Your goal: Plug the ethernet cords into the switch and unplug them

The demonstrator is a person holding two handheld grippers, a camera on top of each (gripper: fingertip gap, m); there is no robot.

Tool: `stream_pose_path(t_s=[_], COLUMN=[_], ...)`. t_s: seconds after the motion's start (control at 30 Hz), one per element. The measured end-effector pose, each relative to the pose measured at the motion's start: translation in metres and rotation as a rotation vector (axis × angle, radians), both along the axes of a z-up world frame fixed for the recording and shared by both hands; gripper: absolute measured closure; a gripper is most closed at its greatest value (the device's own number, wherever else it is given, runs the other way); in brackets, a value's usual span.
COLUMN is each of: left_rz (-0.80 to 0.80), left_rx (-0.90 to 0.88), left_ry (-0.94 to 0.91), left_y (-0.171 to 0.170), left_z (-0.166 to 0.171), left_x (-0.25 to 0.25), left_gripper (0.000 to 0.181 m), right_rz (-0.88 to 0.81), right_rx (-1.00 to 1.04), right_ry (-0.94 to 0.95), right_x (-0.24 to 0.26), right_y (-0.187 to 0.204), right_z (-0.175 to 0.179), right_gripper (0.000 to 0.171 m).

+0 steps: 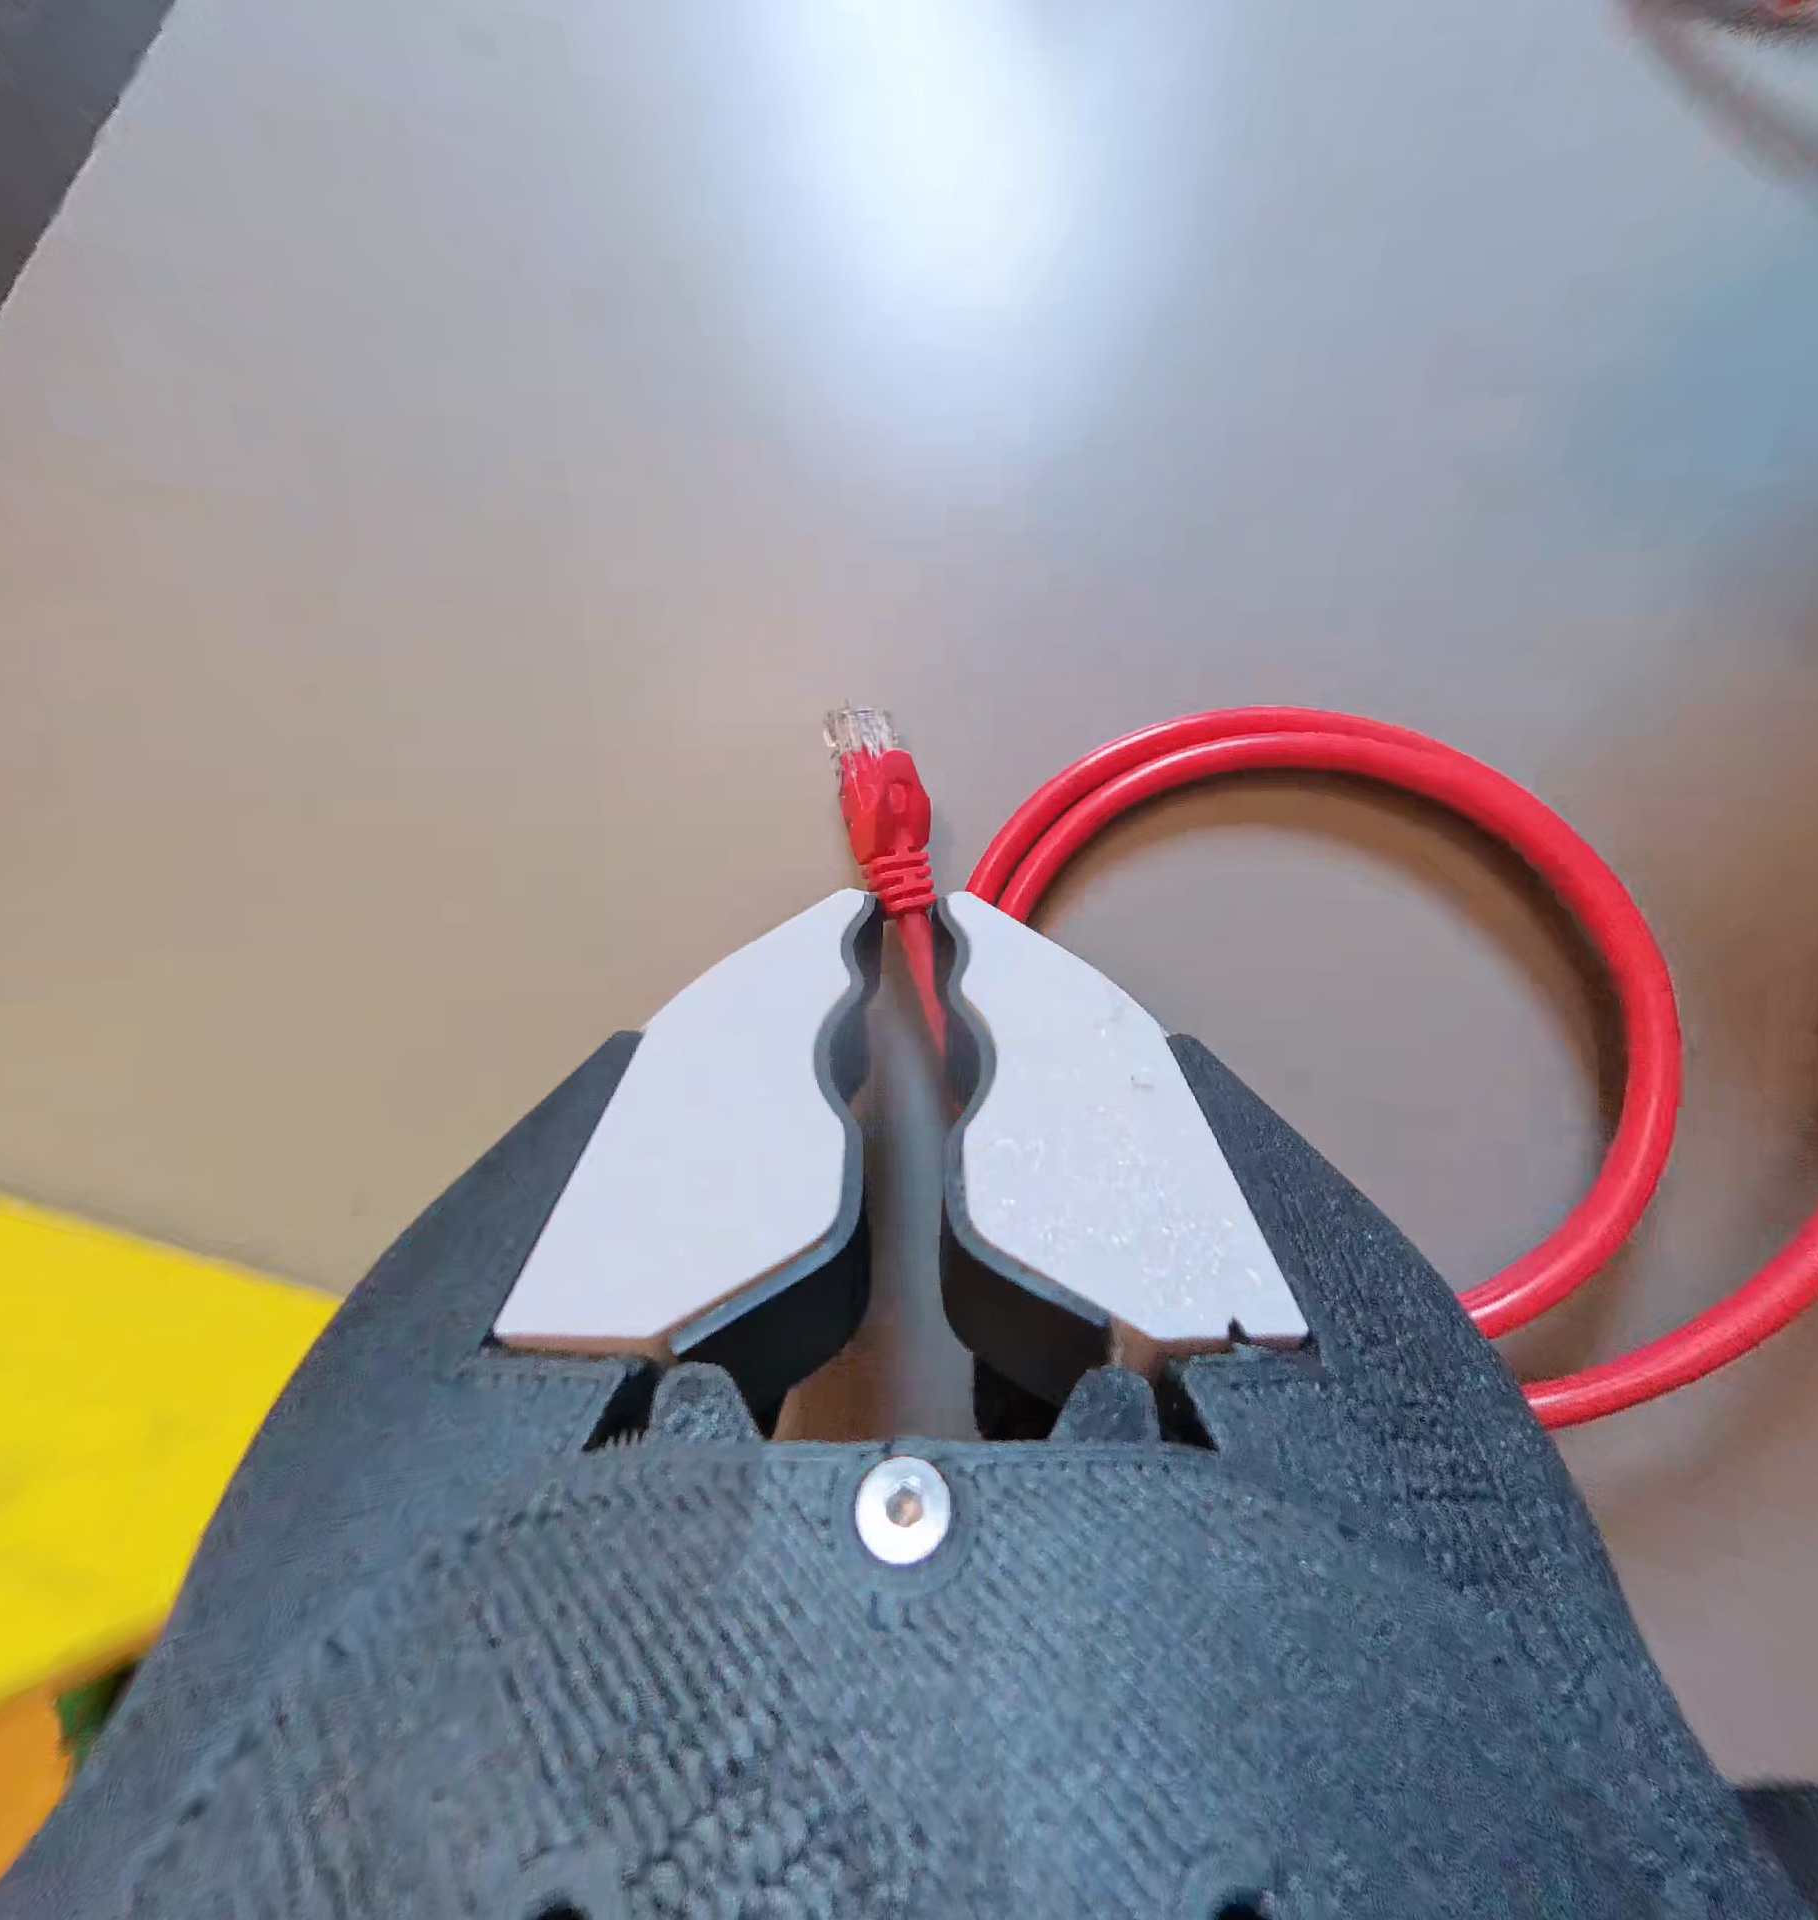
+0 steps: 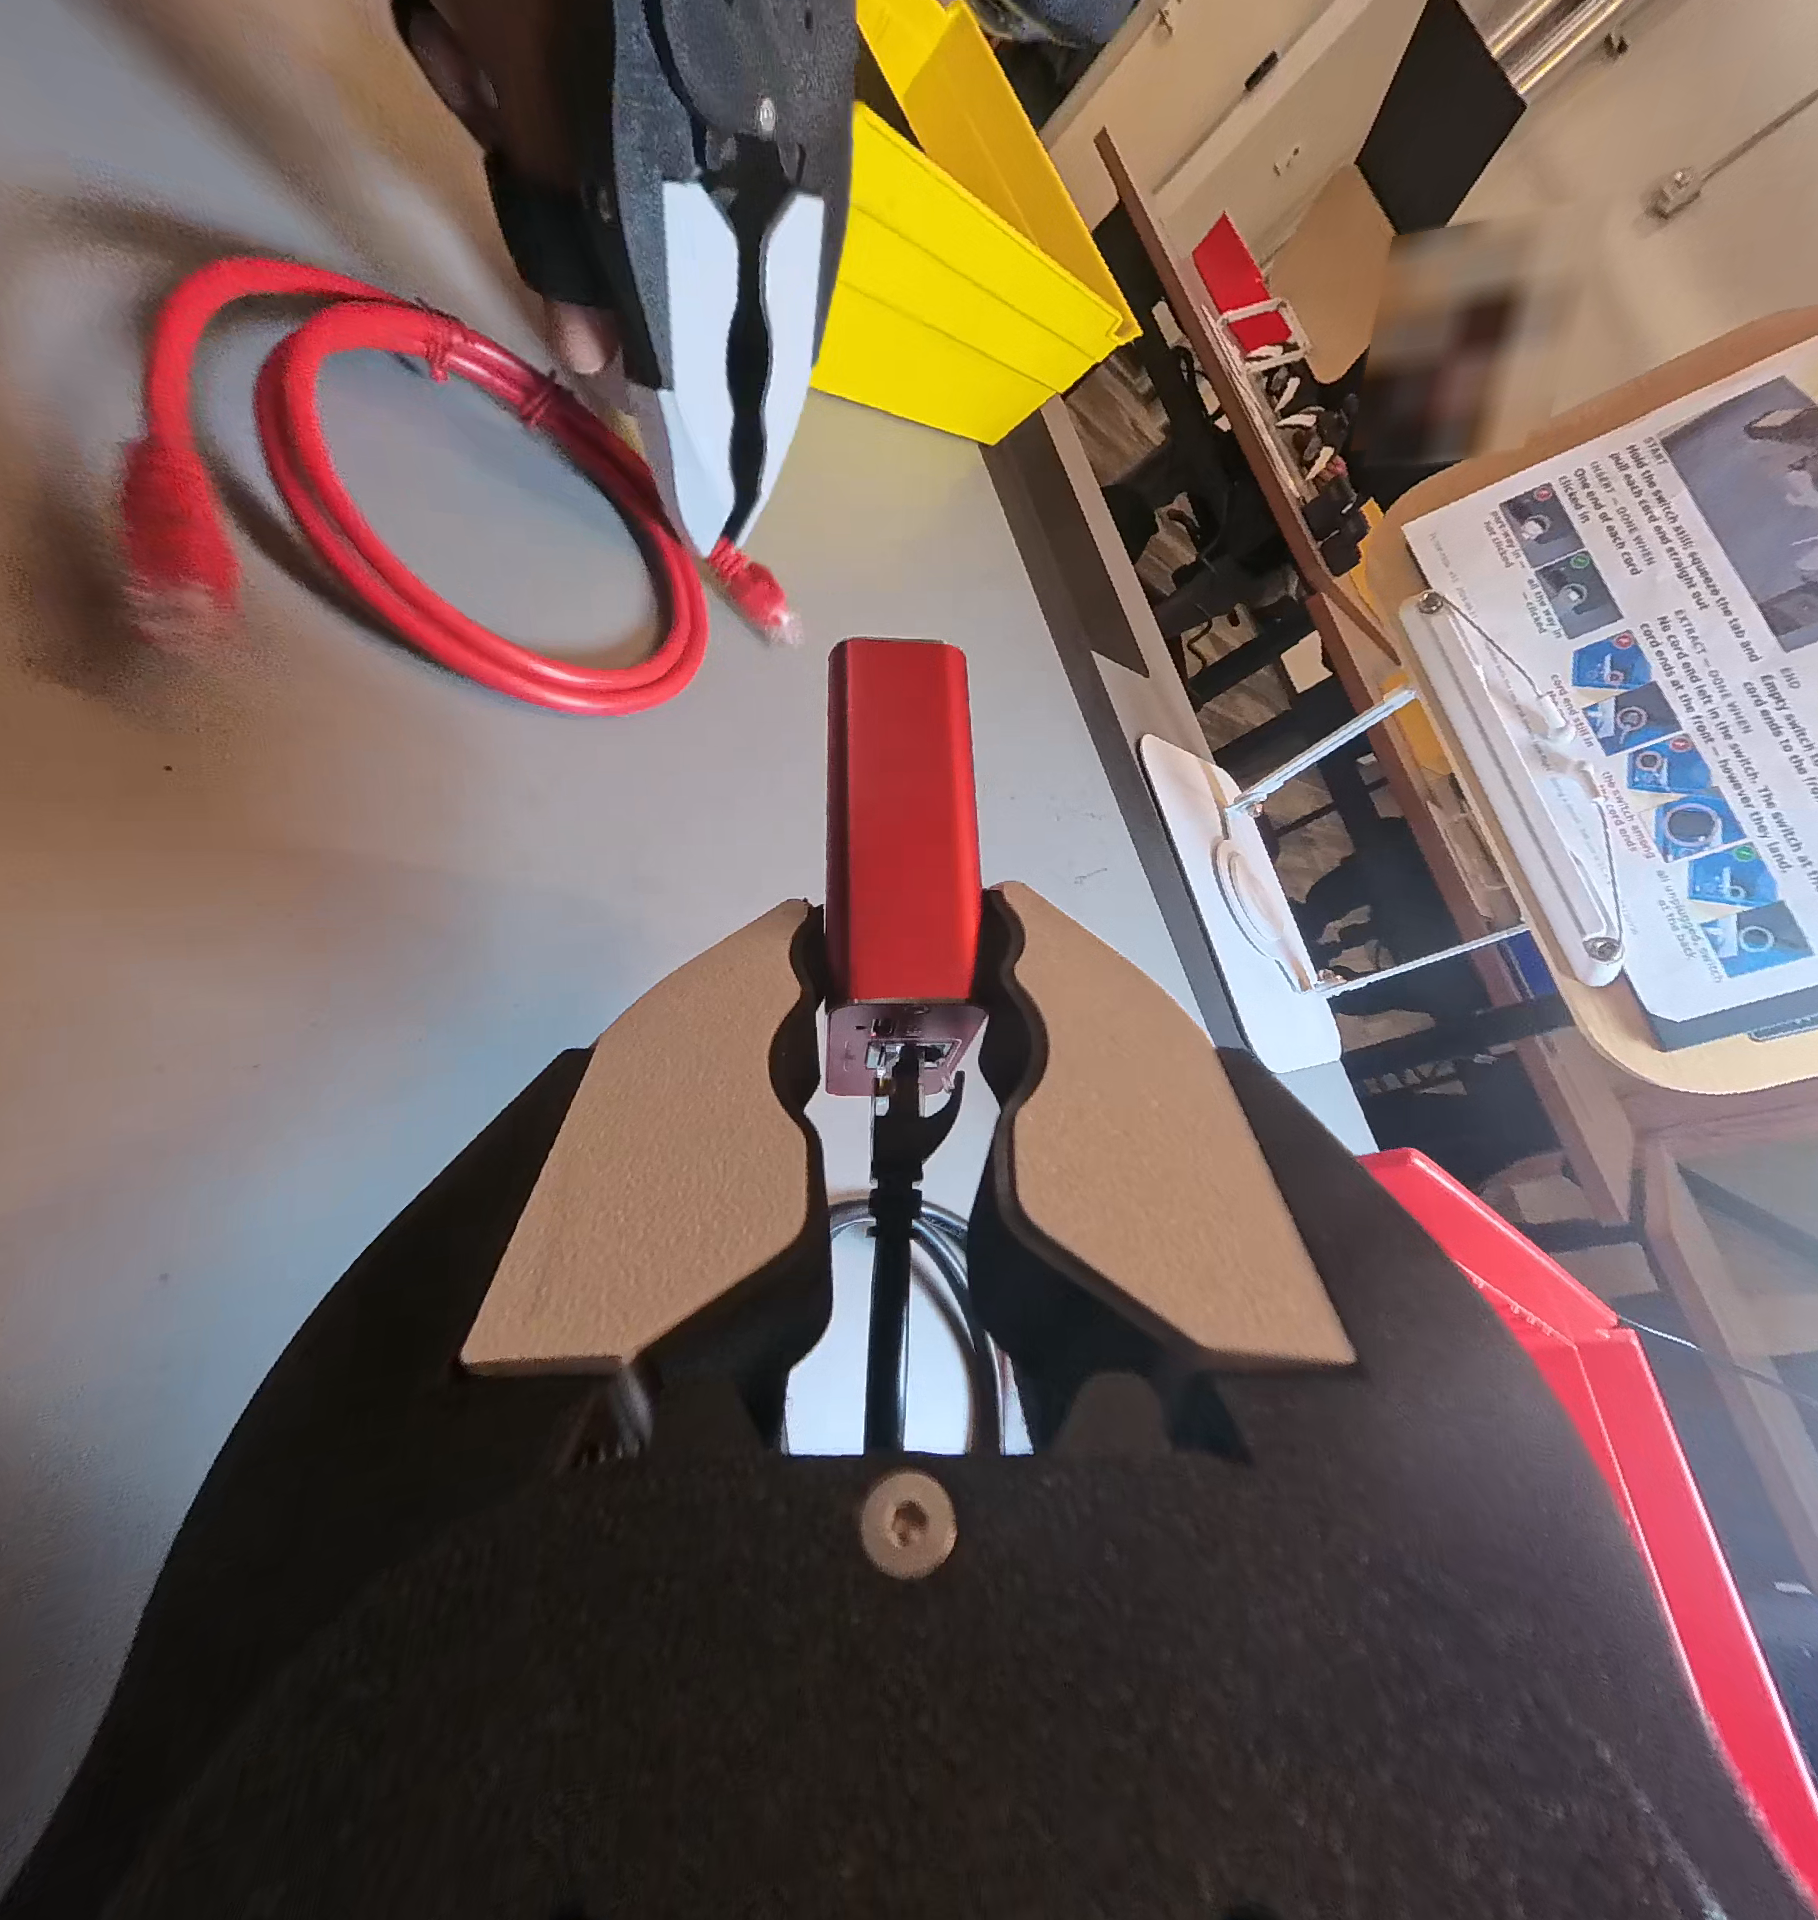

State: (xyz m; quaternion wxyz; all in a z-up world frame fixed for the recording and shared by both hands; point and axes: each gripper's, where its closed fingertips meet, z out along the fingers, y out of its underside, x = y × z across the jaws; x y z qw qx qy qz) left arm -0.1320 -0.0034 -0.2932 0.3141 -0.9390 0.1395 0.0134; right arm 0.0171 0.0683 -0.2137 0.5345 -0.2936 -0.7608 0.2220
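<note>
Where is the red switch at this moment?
In the right wrist view the red switch is clamped in the right gripper, above the grey table, with a black cord plugged into its near end.

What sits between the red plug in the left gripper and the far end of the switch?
Nothing: in the right wrist view only bare table shows between the red plug, held by the left gripper, and the switch.
</note>
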Motion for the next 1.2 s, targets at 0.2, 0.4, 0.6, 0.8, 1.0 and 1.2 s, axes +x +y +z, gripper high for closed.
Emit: stream_pose_path(t_s=[0.2,0.4,0.6,0.8,1.0,1.2], left_rz=[-0.496,-0.348,-0.286,-0.378,-0.496,-0.519], left_rx=[0.010,0.018,0.069,0.121,0.043,-0.141], left_ry=[-0.132,-0.074,0.061,-0.071,-0.446,-0.506], left_y=[0.001,0.010,0.021,0.012,-0.018,-0.034], left_z=[0.009,0.009,-0.002,0.013,0.047,0.038], left_x=[0.077,0.084,0.084,0.093,0.113,0.122], left_gripper=[0.172,0.157,0.166,0.169,0.169,0.169], right_rz=[0.023,0.030,0.036,0.069,0.209,0.268], right_rx=[0.003,0.002,0.022,0.021,0.123,0.229], right_ry=[-0.003,-0.020,-0.031,-0.025,0.018,0.056], right_x=[0.002,0.003,0.003,0.004,0.007,0.004], right_y=[-0.003,-0.002,-0.006,-0.008,-0.036,-0.056], right_z=[-0.002,-0.007,-0.010,-0.012,-0.015,-0.019], right_gripper=[0.144,0.144,0.144,0.144,0.144,0.144])
